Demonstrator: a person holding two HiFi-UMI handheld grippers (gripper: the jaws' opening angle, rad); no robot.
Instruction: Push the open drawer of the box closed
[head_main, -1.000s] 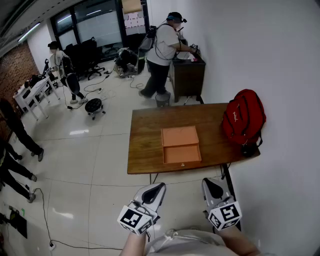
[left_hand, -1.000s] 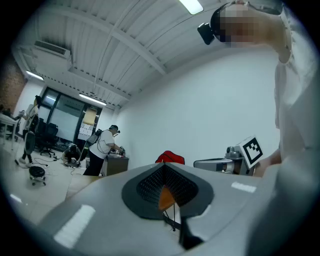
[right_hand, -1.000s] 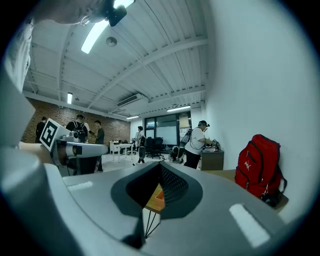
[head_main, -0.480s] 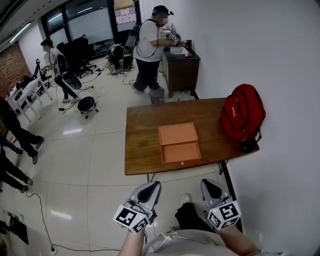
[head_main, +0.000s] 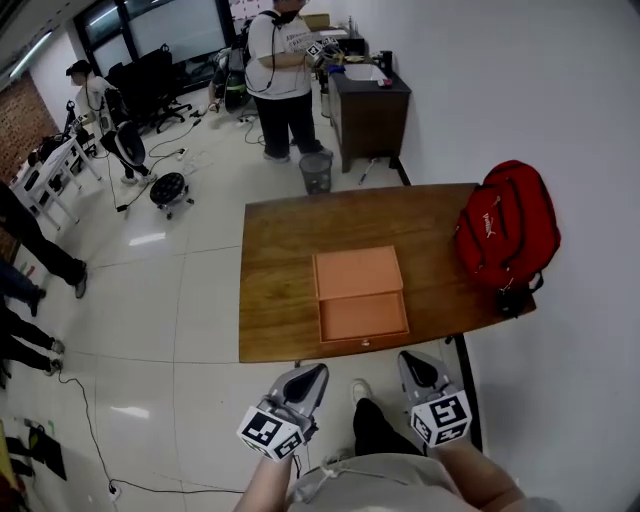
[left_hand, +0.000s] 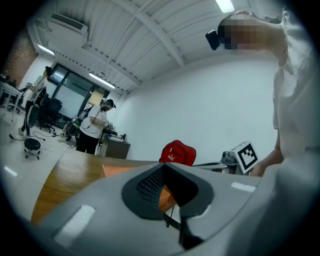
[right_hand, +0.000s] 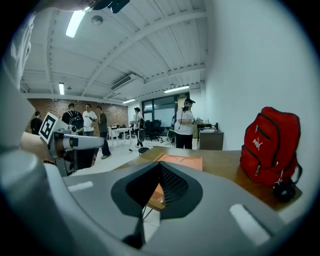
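Inspector: Position of the box (head_main: 358, 272)?

Recorder: Orange, lying flat near the middle of the wooden table (head_main: 275, 260). Its drawer (head_main: 364, 316) stands pulled out toward the table's near edge with the inside exposed. A small knob (head_main: 364, 343) sits on the drawer front, right at that edge.

Inspector: Left gripper (head_main: 318, 371)?

Recorder: Held over the floor, short of the table's near edge and well apart from the drawer. The left gripper view shows that gripper (left_hand: 164, 168) with its jaws brought together and nothing between them. A patch of the orange box shows through the opening behind the tips.

Inspector: Right gripper (head_main: 408, 359)?

Recorder: Beside the left one, also off the table and touching nothing. The right gripper view shows this gripper (right_hand: 160, 165) with its jaws likewise pressed together and empty, pointing toward the drawer front.

Inspector: Anything else on the table?

Recorder: One red backpack (head_main: 505, 235) at the right end, against the white wall and apart from the box.

Inspector: Surroundings?

Recorder: A person in a white top (head_main: 275, 60) stands at a dark cabinet (head_main: 368, 115) beyond the table's far side. A small bin (head_main: 316, 170) is on the floor between them and the table.
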